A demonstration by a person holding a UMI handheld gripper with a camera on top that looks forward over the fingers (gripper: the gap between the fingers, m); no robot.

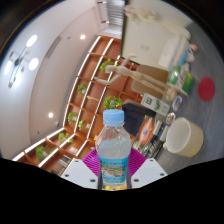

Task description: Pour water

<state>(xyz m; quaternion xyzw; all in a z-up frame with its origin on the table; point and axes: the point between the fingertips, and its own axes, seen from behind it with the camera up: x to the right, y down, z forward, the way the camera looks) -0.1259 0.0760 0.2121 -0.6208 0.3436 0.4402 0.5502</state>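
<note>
hand-held gripper (115, 172) clenched on water bottle (114, 150), pink pads pressing both sides of lower body. bottle held upright between fingers, long axis vertical, white cap on top. lifted, room tilted behind. pale cup (184, 137) ahead and to right, well apart, mouth open. likely needs carrying right, then tipping neck toward cup. cap looks still on.

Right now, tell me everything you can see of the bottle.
The bottle is clear plastic, upright, with a pale blue cap and a blue-and-yellow label low on its body. It looks mostly full of water, cap on. It stands between the gripper fingers, whose magenta pads sit against its lower sides. Its base is hidden. A cream bowl sits apart, beyond it.
</note>
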